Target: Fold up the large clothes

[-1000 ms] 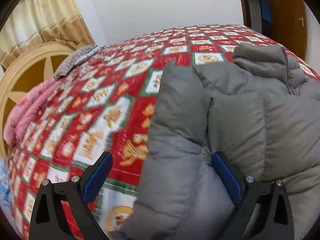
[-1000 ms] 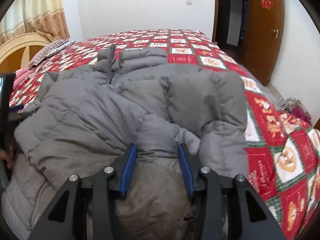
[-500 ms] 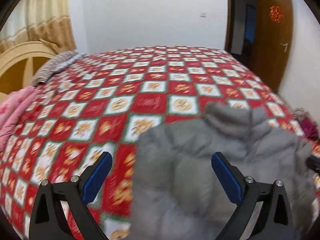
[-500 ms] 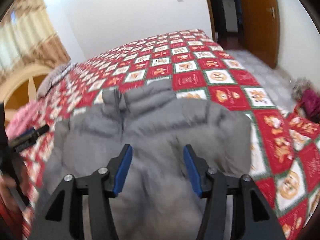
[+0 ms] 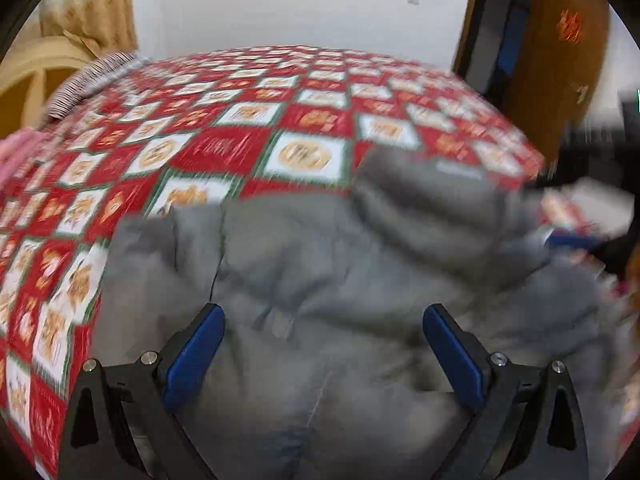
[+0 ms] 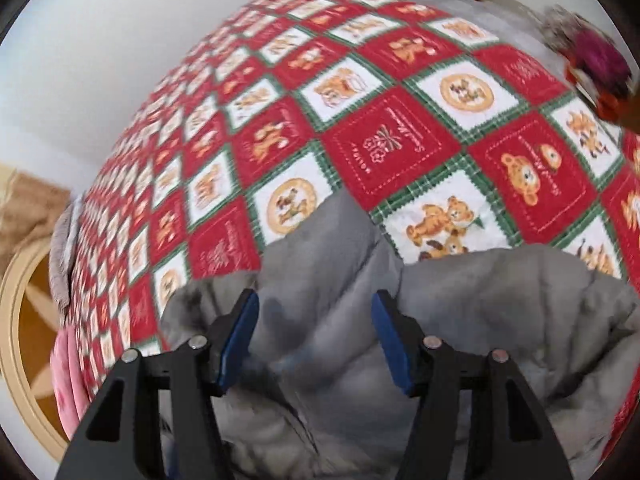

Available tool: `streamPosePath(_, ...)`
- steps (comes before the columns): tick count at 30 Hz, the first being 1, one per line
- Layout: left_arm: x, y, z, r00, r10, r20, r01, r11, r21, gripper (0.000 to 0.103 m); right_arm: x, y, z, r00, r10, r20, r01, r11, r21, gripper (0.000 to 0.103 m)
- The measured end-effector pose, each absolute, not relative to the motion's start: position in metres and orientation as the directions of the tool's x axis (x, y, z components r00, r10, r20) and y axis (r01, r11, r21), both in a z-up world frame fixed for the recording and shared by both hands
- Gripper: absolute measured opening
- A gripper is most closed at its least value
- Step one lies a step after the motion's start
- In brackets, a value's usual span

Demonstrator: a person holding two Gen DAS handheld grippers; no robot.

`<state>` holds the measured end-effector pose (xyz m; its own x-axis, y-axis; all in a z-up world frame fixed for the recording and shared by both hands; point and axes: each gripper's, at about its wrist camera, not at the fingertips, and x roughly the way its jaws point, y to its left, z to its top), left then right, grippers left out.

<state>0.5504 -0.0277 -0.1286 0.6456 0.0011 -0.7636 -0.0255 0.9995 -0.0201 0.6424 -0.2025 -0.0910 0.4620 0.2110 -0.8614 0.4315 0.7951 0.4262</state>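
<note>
A grey puffer jacket [image 5: 320, 264] lies on the bed, its collar [image 5: 420, 196] toward the far side. My left gripper [image 5: 323, 312] hovers over the jacket's body, open wide, with nothing pressed between its blue pads. In the right wrist view the jacket [image 6: 500, 300] fills the lower part, with its collar [image 6: 332, 236] poking up. My right gripper [image 6: 316, 300] hangs over the cloth just below the collar. Its jaws are opening, and the pads stand apart from the fabric. Both views are blurred by motion.
A red, white and green patchwork quilt [image 5: 224, 148] covers the bed [image 6: 392, 148]. A round wooden headboard [image 6: 24, 320], a striped pillow [image 5: 92, 80] and pink cloth [image 6: 70, 384] sit at the left. A brown door [image 5: 560, 64] and a pile of clothes [image 6: 596, 60] are off to the right.
The right jaws have widened off the jacket fold, and that view has rolled and moved up toward the collar. The left gripper has swung from the sleeve side to over the jacket's body.
</note>
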Motion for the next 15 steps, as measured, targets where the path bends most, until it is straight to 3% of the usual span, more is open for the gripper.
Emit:
streamPosePath(4,0.536,-0.032,-0.136,0.696,0.057,-0.716,-0.062,0.998,0.019,0.100,0.658,-0.195,-0.092,0.430,0.150,-0.891,0.442,0.825,0.352,0.062)
streamPosePath(12,0.538,-0.023,-0.139,0.689,0.028,-0.724,-0.072,0.997,-0.030,0.100,0.664,-0.182,-0.101,0.370,0.120,-0.921,0.405,0.872,0.276,0.063)
streamPosePath(14,0.539,-0.021,-0.140,0.688,0.013,-0.726,-0.068,0.997,-0.047,0.100,0.664,-0.181,-0.103,0.348,0.116,-0.930,0.392,0.883,0.257,0.059)
streamPosePath(15,0.539,-0.020,-0.140,0.687,0.006,-0.726,-0.066,0.996,-0.054,0.100,0.662,-0.181,-0.103,0.342,0.117,-0.932,0.385,0.888,0.253,0.050)
